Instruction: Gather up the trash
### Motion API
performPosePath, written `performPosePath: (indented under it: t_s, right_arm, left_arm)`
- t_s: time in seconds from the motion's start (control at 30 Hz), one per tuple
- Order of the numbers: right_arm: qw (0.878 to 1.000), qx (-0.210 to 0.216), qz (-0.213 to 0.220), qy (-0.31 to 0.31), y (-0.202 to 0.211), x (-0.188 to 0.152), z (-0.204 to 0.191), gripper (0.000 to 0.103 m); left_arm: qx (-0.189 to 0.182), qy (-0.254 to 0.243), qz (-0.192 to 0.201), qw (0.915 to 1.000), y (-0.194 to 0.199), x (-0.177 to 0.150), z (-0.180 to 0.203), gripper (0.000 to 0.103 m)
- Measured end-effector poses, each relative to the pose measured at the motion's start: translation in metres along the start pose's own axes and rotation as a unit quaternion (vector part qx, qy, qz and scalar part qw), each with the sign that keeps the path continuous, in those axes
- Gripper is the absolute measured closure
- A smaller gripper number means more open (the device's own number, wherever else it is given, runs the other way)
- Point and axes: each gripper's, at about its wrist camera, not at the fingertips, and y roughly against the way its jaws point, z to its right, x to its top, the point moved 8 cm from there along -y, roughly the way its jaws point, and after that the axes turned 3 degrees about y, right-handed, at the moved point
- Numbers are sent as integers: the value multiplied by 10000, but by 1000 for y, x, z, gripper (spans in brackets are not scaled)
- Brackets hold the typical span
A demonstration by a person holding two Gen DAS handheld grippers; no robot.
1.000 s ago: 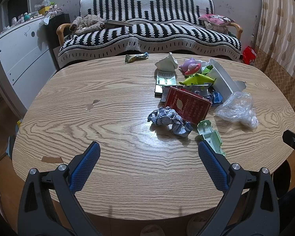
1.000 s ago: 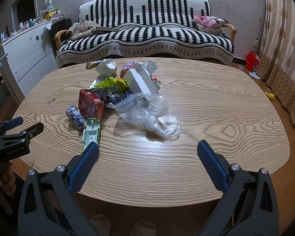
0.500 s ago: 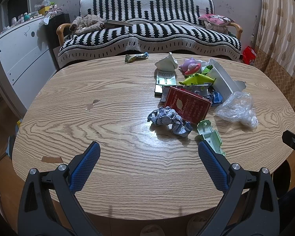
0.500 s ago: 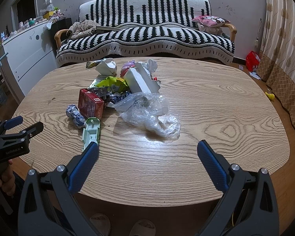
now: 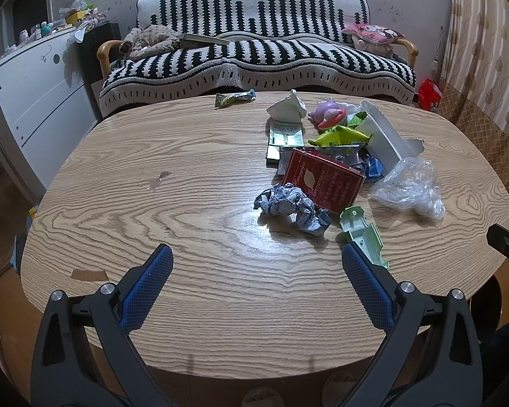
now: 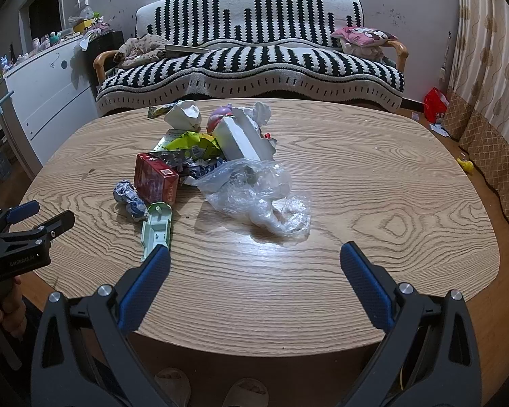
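Observation:
A heap of trash lies on the oval wooden table (image 5: 186, 176): a red carton (image 5: 324, 180), a crumpled blue-white paper ball (image 5: 290, 206), a pale green plastic piece (image 5: 363, 232), a clear plastic bag (image 5: 407, 186), a white box (image 5: 383, 137) and a yellow-green wrapper (image 5: 339, 137). My left gripper (image 5: 256, 261) is open over the near table edge, short of the paper ball. My right gripper (image 6: 254, 259) is open, just short of the clear bag (image 6: 258, 196). The green piece (image 6: 156, 229) lies by its left finger. Nothing is between either pair of fingers.
A snack wrapper (image 5: 234, 97) lies alone near the far table edge. A striped sofa (image 5: 254, 57) stands behind the table, a white cabinet (image 5: 34, 84) to the left, a curtain (image 5: 485, 34) to the right. A person's slippered feet (image 6: 207, 388) show under the near edge.

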Motion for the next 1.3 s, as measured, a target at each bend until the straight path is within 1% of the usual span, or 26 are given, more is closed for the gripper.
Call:
performPosePath:
  t_s: [0.2, 0.33, 0.4, 0.47, 0.5, 0.53, 0.57, 0.6, 0.63, 0.7, 0.77, 0.83, 0.93, 0.97, 1.0, 1.03, 1.07, 1.1, 1.13, 1.17, 1.2, 1.23, 1.27, 1.3]
  right_arm:
    - [10000, -21, -20, 9, -1, -1, 1, 6]
    - [10000, -19, -51, -8, -2, -3, 3, 6]
    - [9998, 64, -170, -50, -10, -3, 5, 6]
    - [9994, 160, -314, -77, -19, 1, 7, 6]
    - [9989, 208, -404, -69, -26, 5, 8, 6]
    - [9986, 243, -464, -25, -32, 9, 9, 6]
    - [9984, 246, -508, 10, -36, 12, 10, 6]
    - [9976, 238, -640, 59, -47, 17, 12, 6]
    - [9968, 292, -735, 66, -56, 19, 12, 6]
    - [9952, 363, -905, 34, -77, 24, 17, 6]
    - [9930, 387, -1114, 11, -105, 26, 24, 6]
    - [9921, 379, -1194, 81, -128, 27, 27, 6]
    - [9913, 423, -1235, 186, -146, 24, 30, 12]
    - [9908, 451, -1261, 191, -149, 23, 30, 14]
    - [9901, 509, -1294, 200, -153, 21, 30, 16]
    - [9895, 535, -1327, 197, -155, 20, 31, 19]
    - [9884, 597, -1382, 183, -158, 18, 30, 29]
    - [9867, 710, -1454, 152, -159, 15, 28, 35]
    - [9872, 711, -1417, 175, -159, 16, 27, 43]
    - [9863, 823, -1412, 213, -157, 16, 24, 61]
    - [9852, 927, -1426, 204, -156, 15, 23, 69]
    - [9847, 1009, -1409, 166, -153, 15, 21, 76]
    - [9850, 1023, -1384, 159, -150, 17, 22, 80]
    - [9862, 1034, -1284, 169, -144, 19, 22, 81]
  left_arm:
    - [-63, 105, -88, 9999, -3, -2, -2, 6]
    - [-118, 126, -294, 9994, -12, -8, -2, 6]
    - [-168, 82, -405, 9990, -17, -6, 0, 6]
    - [-370, 65, -609, 9974, -27, -1, 6, 6]
    - [-451, 83, -719, 9964, -32, 1, 9, 6]
    - [-421, 62, -770, 9961, -39, 6, 12, 6]
    - [-335, -11, -753, 9966, -43, 10, 14, 6]
    - [-202, -166, -736, 9969, -51, 16, 18, 6]
    - [-156, -240, -782, 9965, -58, 19, 21, 6]
    - [-243, -282, -972, 9946, -76, 24, 29, 6]
    - [-191, -373, -1002, 9941, -90, 29, 33, 6]
    - [-321, -467, -1048, 9929, -101, 31, 40, 6]
    - [-477, -440, -1308, 9893, -118, 26, 43, 6]
    - [-446, -431, -1336, 9891, -123, 25, 42, 6]
    - [-323, -441, -1354, 9893, -129, 24, 39, 6]
    - [-285, -450, -1371, 9891, -133, 23, 38, 6]
    - [-266, -445, -1406, 9887, -135, 21, 37, 6]
    - [-249, -429, -1437, 9884, -138, 20, 36, 6]
    - [-208, -403, -1449, 9884, -138, 19, 34, 8]
    - [-192, -384, -1441, 9886, -138, 20, 33, 18]
    - [-205, -374, -1429, 9888, -137, 20, 33, 25]
    - [-239, -371, -1426, 9888, -135, 21, 33, 41]
    - [-234, -370, -1371, 9896, -132, 20, 33, 55]
    - [-229, -376, -1299, 9905, -127, 21, 33, 62]
